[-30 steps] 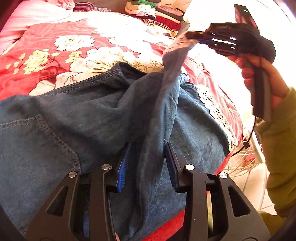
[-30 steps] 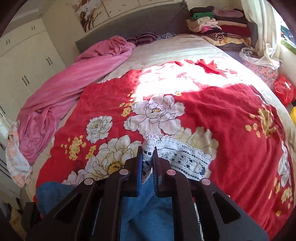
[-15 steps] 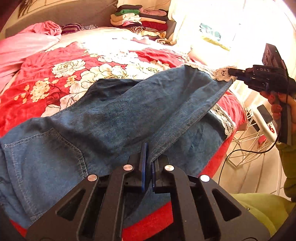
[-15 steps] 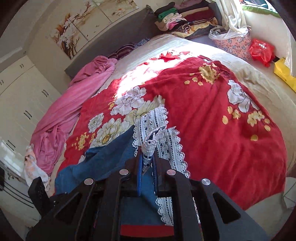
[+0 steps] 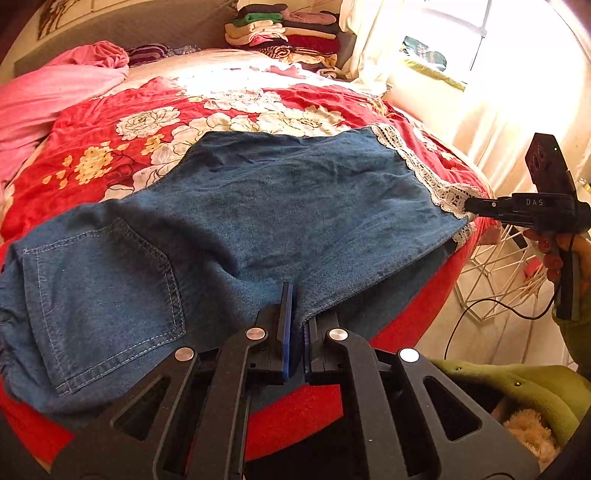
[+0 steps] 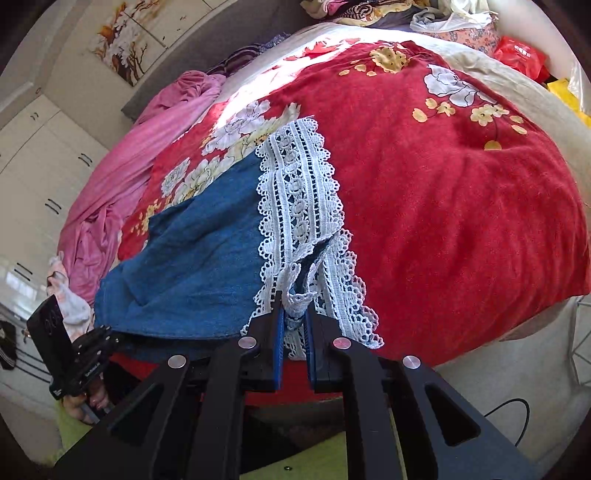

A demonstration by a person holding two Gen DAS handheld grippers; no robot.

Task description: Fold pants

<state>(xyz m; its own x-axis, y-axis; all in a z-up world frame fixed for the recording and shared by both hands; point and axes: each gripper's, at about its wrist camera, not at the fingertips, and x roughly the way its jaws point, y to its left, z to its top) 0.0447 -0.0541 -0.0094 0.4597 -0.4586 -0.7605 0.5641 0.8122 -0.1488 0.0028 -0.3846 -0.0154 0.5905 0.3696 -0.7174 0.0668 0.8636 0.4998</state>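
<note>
Blue denim pants (image 5: 258,221) with a white lace hem (image 5: 417,166) lie spread on the red floral bedspread (image 5: 110,147), one leg folded over the other, back pocket at the left. My left gripper (image 5: 295,295) is shut on the near denim edge around mid-leg. My right gripper (image 6: 294,306) is shut on the lace hem (image 6: 299,206) at the bed's near edge; it also shows at the right of the left wrist view (image 5: 469,205). The left gripper also shows at the lower left of the right wrist view (image 6: 107,338).
A pink blanket (image 5: 44,96) lies along the bed's left side. Stacked folded clothes (image 5: 288,33) sit at the bed's far end. A white wire basket (image 5: 495,273) stands on the floor right of the bed. Red and yellow bags (image 6: 521,55) lie beyond the far side.
The lifted leg has been pulled over and laid flat on the other leg. My left gripper closed on the denim edge. My right gripper moved down and right to the bed edge, holding the hem.
</note>
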